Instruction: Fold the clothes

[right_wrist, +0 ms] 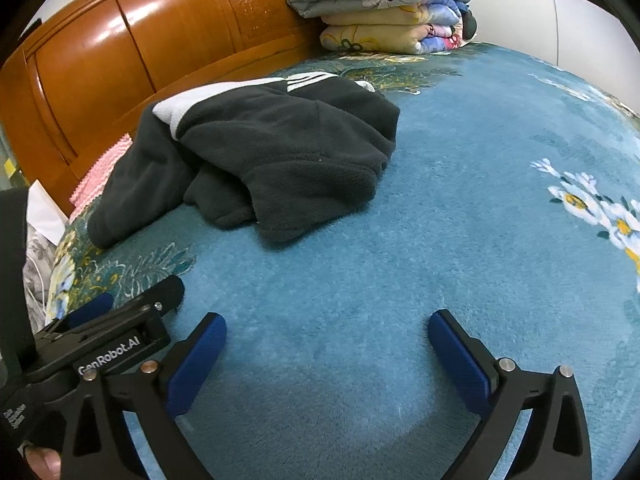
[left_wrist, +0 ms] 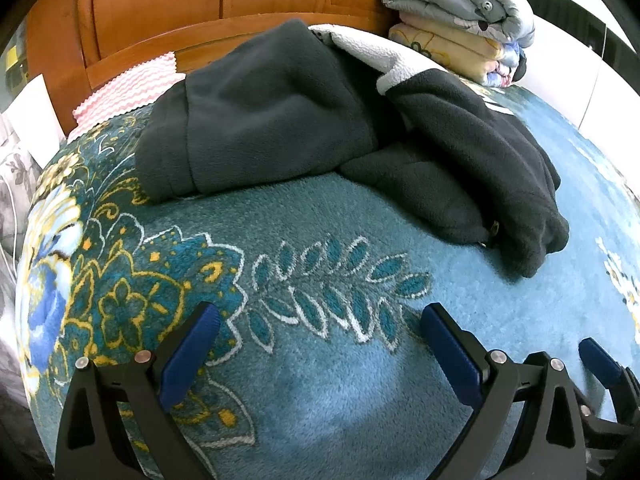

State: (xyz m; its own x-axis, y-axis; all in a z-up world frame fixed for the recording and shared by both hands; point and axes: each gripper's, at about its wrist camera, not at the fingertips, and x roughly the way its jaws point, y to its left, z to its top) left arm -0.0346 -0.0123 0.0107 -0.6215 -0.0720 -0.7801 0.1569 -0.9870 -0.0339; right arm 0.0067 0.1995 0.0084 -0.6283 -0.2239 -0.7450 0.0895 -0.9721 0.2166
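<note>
A dark grey fleece jacket (left_wrist: 280,112) with white panels lies crumpled on the blue floral bedspread (left_wrist: 320,220), ahead of both grippers. It also shows in the right wrist view (right_wrist: 288,140), upper left of centre. My left gripper (left_wrist: 320,316) is open and empty, low over the bedspread, short of the jacket. My right gripper (right_wrist: 326,324) is open and empty, also over bare bedspread (right_wrist: 460,200). The right gripper's blue fingers (left_wrist: 600,360) show at the lower right of the left wrist view. The left gripper body (right_wrist: 120,332) shows at the lower left of the right wrist view.
A wooden headboard (left_wrist: 200,8) stands behind the jacket. A stack of folded quilts (right_wrist: 380,4) sits at the far corner of the bed. A pink wavy-textured cloth (left_wrist: 128,84) lies by the headboard at left. The bed's edge drops off at far left.
</note>
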